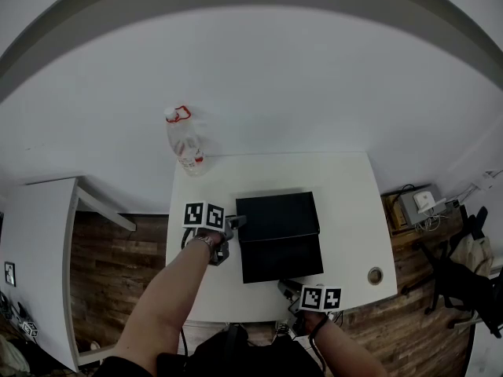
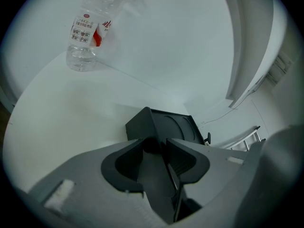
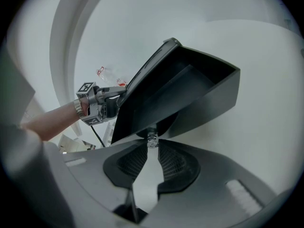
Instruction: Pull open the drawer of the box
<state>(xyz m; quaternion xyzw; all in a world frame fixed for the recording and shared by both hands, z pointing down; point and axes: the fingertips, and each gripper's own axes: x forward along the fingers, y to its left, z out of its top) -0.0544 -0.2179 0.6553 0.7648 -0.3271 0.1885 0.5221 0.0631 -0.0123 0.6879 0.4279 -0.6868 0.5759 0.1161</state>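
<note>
A black box [image 1: 277,213] sits in the middle of the white table [image 1: 346,195], and its drawer [image 1: 281,259] stands pulled out toward me. In the right gripper view the drawer [image 3: 190,87] shows a bare dark inside. My right gripper [image 1: 288,289] is at the drawer's front, shut on the small shiny knob [image 3: 151,139], which sits between its fingertips [image 3: 142,152]. My left gripper [image 1: 233,225] is at the box's left side, and its jaws are shut on the box's near edge [image 2: 156,175]. From the right gripper view, the left gripper [image 3: 97,103] shows beyond the drawer.
A clear plastic bottle [image 1: 185,144] with a red label stands at the table's far left corner, also seen as the bottle [image 2: 88,37] in the left gripper view. A round cable hole [image 1: 375,275] lies near the table's right front. A second white table [image 1: 39,242] stands to the left.
</note>
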